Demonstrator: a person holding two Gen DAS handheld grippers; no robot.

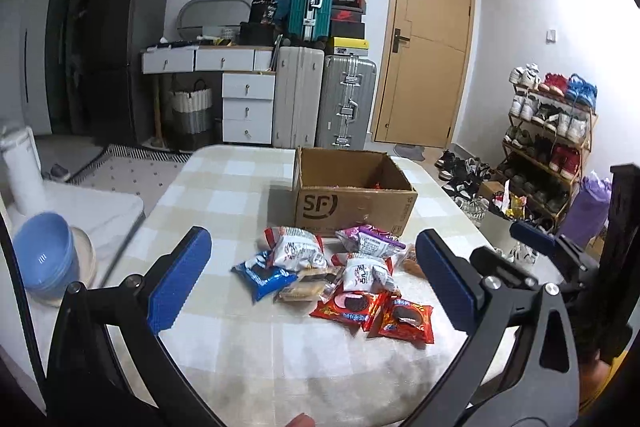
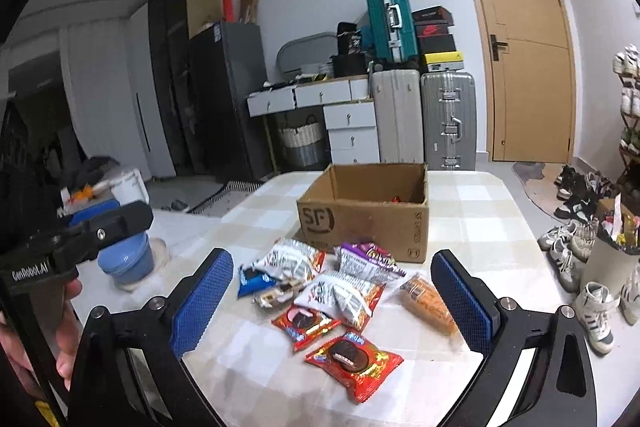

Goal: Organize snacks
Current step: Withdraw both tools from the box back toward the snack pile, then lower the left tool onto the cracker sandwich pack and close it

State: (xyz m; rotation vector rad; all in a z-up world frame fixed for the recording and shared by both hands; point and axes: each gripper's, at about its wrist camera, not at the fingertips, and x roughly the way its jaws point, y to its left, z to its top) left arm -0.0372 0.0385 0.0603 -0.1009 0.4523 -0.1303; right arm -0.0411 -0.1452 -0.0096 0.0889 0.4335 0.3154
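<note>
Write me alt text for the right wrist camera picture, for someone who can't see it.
An open right gripper hovers over a pile of snack packets on a checkered tablecloth, in front of an open cardboard box. Behind are suitcases, drawers and a wooden door.

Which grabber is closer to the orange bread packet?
Right. The bread packet lies just inside the right hand-held gripper. The left hand-held gripper hangs farther left, above the blue packet.
</note>
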